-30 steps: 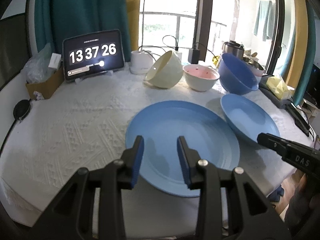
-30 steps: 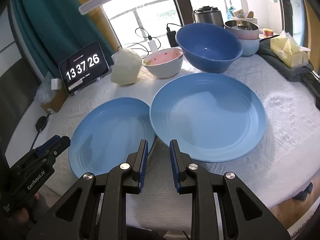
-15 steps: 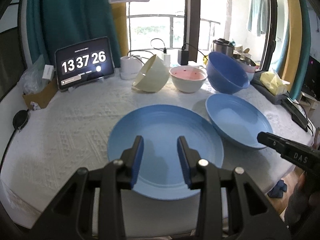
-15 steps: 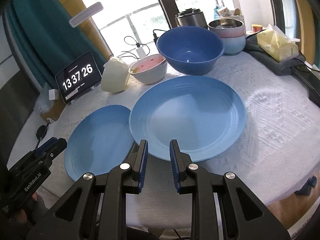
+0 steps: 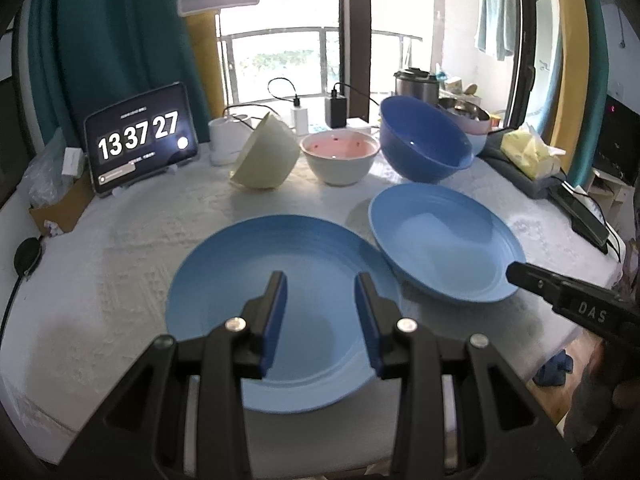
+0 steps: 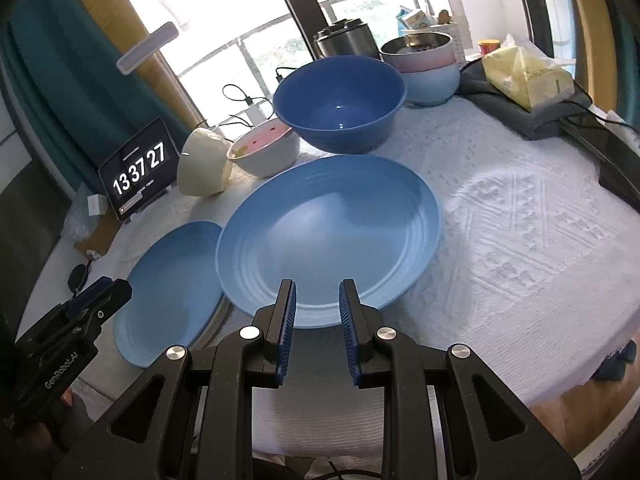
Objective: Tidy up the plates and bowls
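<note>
Two light blue plates lie on the white tablecloth. The flat plate lies in front of my left gripper, which is open and empty above its near part. The deeper plate is tilted, its near rim raised between the fingers of my right gripper, which stands open around it. Behind stand a cream bowl on its side, a white bowl with pink inside and a dark blue bowl.
A tablet clock and a lamp base stand at the back left. Stacked bowls, a yellow pack on a grey cloth and cables sit at the back right. The table's edge is close below both grippers.
The right gripper has moved in on the deeper plate, whose near rim now sits between its fingers and looks raised. The left gripper has drawn back and lifted slightly.
</note>
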